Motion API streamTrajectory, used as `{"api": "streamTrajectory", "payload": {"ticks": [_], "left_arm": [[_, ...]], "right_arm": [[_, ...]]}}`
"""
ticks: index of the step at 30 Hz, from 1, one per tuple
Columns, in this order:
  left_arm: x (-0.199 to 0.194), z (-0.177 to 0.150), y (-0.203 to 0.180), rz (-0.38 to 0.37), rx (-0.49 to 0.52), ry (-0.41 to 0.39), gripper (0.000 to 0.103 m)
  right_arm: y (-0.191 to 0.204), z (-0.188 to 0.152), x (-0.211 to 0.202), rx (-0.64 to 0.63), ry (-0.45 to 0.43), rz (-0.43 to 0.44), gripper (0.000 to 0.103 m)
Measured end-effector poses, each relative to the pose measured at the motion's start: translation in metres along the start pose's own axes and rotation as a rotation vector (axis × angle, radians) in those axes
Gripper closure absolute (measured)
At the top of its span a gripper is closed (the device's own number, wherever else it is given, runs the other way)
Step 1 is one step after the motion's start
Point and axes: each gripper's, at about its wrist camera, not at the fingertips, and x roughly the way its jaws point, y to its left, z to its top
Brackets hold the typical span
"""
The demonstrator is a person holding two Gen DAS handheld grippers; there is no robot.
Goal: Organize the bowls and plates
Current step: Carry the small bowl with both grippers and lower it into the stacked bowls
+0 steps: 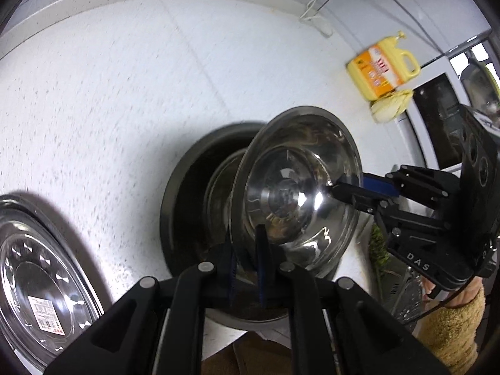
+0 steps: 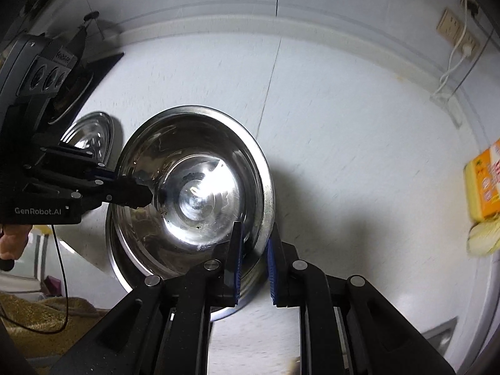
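A shiny steel bowl (image 1: pixel 297 187) (image 2: pixel 193 181) hangs tilted above the white counter, held by both grippers. My left gripper (image 1: pixel 247 240) (image 2: pixel 143 192) is shut on the rim at one side. On the opposite side, my right gripper (image 2: pixel 256 234) (image 1: pixel 340 186) is shut on the rim. Directly under the held bowl a larger steel bowl (image 1: pixel 187 193) (image 2: pixel 122 268) rests on the counter, mostly hidden. A flat steel plate (image 1: pixel 40 275) (image 2: pixel 90 134) with a barcode sticker lies on the counter beyond the left gripper.
A yellow detergent bottle (image 1: pixel 381 68) (image 2: pixel 487 184) and a yellow cloth (image 1: pixel 390 104) (image 2: pixel 482 239) stand toward the right of the counter (image 1: pixel 125 93). A wall socket with a white cable (image 2: pixel 453 25) is at the back. A black hob (image 2: pixel 81 84) lies behind the left gripper. A fuzzy sleeve (image 1: pixel 453 328) shows.
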Motion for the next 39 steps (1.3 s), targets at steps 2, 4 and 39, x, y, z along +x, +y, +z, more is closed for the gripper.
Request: {"api": "streamTrajectory", "payload": {"ticks": [2,4,39], "left_arm": [[0.006,-0.003,0.001,0.019,0.001,0.009,0.093],[0.008,-0.006,-0.003,0.059,0.028,0.000,0.093],[-0.033,-0.052,0.051,0.178,-0.087,-0.178,0.077]], "right_arm": [[0.000,-0.002,0.011,0.013,0.017,0.007,0.090],[-0.005,-0.001,0.021,0.028,0.030,0.013,0.090],[-0.010,-0.080,-0.021,0.264,-0.133,-0.002,0.071]]}}
